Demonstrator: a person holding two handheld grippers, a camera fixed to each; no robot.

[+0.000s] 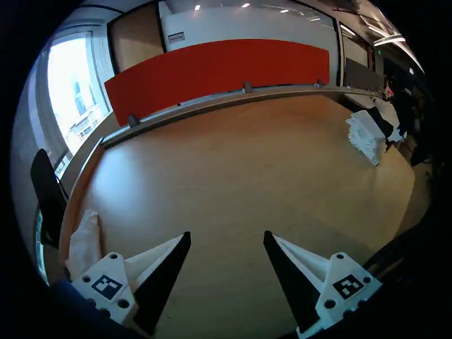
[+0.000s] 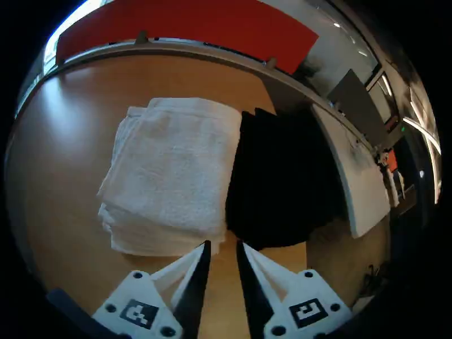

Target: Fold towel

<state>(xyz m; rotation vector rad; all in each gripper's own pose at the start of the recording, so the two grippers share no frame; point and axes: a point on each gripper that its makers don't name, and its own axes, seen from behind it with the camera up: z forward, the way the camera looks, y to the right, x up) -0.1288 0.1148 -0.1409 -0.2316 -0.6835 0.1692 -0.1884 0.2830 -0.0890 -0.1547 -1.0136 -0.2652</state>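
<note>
Hovering at lower centre beneath the towels (image 2: 169, 169), right gripper (image 2: 221, 244) is nearly closed, empty; left gripper (image 1: 226, 233) gapes wide, empty.

Daylight from the window (image 1: 70, 107) at the upper left of my left gripper view is blown out white and leaves a pale sheen on the tabletop (image 1: 237, 169). In my right gripper view the white towels (image 2: 169, 169) look crisp, the black stack (image 2: 282, 181) loses detail, and the edges bend strongly.

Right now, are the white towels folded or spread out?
Folded: the white towels sit in a neat stack, layered edges showing, on the table.
</note>
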